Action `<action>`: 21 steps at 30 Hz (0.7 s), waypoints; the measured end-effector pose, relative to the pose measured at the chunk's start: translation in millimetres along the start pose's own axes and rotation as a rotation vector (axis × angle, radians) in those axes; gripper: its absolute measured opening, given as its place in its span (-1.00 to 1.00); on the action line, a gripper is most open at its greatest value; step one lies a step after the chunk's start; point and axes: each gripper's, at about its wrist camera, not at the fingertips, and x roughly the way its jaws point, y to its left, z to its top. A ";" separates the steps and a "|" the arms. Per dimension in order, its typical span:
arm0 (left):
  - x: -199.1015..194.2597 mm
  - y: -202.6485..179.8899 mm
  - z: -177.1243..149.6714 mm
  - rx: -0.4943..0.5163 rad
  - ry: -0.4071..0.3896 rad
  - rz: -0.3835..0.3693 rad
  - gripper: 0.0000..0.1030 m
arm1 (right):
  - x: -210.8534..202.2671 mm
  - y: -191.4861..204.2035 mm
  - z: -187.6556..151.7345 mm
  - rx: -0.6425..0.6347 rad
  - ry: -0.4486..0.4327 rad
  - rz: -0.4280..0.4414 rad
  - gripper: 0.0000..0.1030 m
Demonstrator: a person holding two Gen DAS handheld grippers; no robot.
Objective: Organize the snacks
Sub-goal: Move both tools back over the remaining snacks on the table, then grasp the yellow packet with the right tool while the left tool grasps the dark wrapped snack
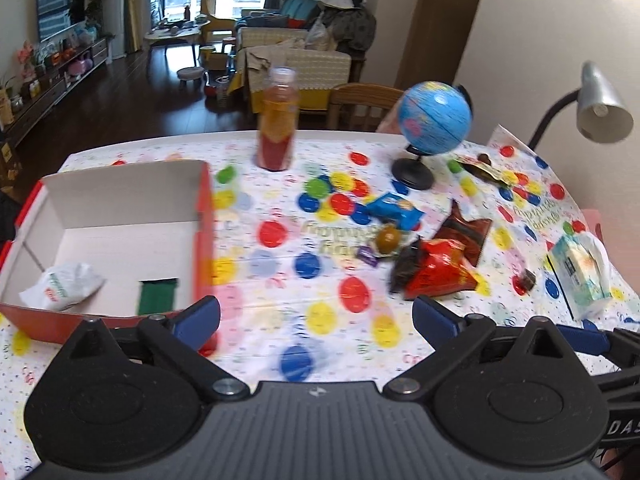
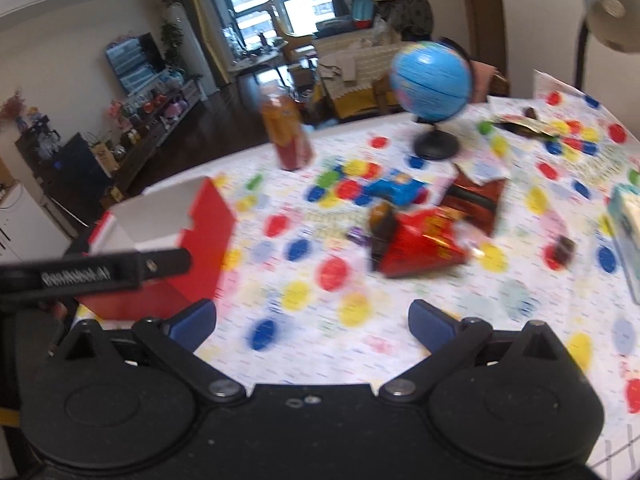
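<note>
A red box with white inside stands at the table's left; it holds a white snack packet and a green packet. Loose snacks lie mid-table: a red bag, a dark red bag, a blue packet, a round brown snack and a small purple candy. My left gripper is open and empty, above the cloth between box and snacks. My right gripper is open and empty, short of the red bag. The box also shows in the right wrist view.
An orange-red drink bottle stands at the far edge. A blue globe on a black stand, a desk lamp, a tissue pack and a dark wrapper are on the right. A small brown candy lies nearby.
</note>
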 end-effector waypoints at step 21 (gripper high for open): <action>81.7 -72.9 13.8 0.099 0.086 0.038 1.00 | 27.0 -80.9 -23.4 -0.005 0.053 -0.097 0.78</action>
